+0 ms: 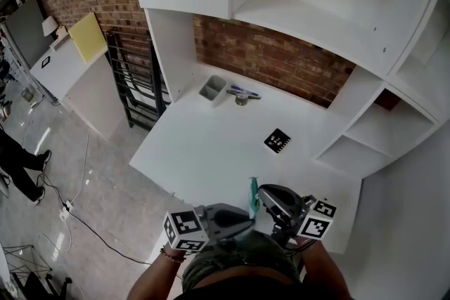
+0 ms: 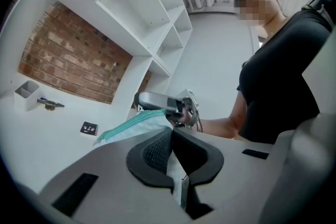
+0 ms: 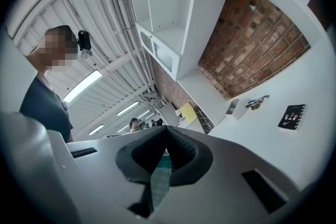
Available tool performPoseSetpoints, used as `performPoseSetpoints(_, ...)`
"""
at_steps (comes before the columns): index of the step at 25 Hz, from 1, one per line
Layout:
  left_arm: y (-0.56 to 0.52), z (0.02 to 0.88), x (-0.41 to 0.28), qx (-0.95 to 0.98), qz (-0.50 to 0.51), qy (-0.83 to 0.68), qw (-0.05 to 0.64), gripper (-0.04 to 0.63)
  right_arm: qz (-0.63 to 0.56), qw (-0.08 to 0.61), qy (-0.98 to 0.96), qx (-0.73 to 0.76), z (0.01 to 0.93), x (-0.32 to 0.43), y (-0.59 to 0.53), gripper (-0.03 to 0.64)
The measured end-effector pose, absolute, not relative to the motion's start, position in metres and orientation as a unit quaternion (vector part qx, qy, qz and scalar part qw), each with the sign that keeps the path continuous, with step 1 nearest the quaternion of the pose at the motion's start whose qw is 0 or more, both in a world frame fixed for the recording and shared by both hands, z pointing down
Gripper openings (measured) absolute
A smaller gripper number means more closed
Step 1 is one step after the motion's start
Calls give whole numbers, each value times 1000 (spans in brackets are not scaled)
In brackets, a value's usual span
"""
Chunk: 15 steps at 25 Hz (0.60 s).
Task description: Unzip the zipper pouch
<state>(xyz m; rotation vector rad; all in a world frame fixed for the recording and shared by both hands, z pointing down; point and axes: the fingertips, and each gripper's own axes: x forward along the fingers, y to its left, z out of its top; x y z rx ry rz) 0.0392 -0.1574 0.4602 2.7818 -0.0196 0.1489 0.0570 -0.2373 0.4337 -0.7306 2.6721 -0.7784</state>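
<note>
The teal zipper pouch is held on edge between the two grippers, over the near edge of the white tabletop. It is well on the person's side of the black marker card, and whether it touches the tabletop cannot be told.

The left gripper is clamped on one end of the pouch. In the left gripper view its jaws stand pressed together on a fold of the pale fabric. From there the pouch runs away with its teal zipper edge uppermost.

The right gripper is closed on the other end. The left gripper view shows its tip at the far end of the zipper edge. The right gripper view shows its jaws pinched on a thin greenish strip of the pouch.

Each gripper carries a cube with square markers, the left one and the right one, both nearer the person than the card.

Beyond the card, toward the brick wall, lie a small grey bin and some pens with a small round thing just beside them. White shelving stands over and to the right of the card. Far to its left a yellow board leans on a white cabinet, and a person's legs show on the floor.
</note>
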Motion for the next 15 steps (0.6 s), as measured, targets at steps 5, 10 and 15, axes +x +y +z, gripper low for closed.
performPoseSetpoints(5, -158, 461, 36, 982, 56, -12, 178, 6, -260, 130, 919, -267, 434, 69, -243, 2)
performPoseSetpoints(10, -165, 459, 28, 980, 44, -30, 189, 6, -253, 125, 918, -279, 433, 80, -248, 2)
performPoseSetpoints(15, -173, 462, 17, 980, 49, -53, 187, 6, -242, 116, 921, -284, 433, 81, -249, 2)
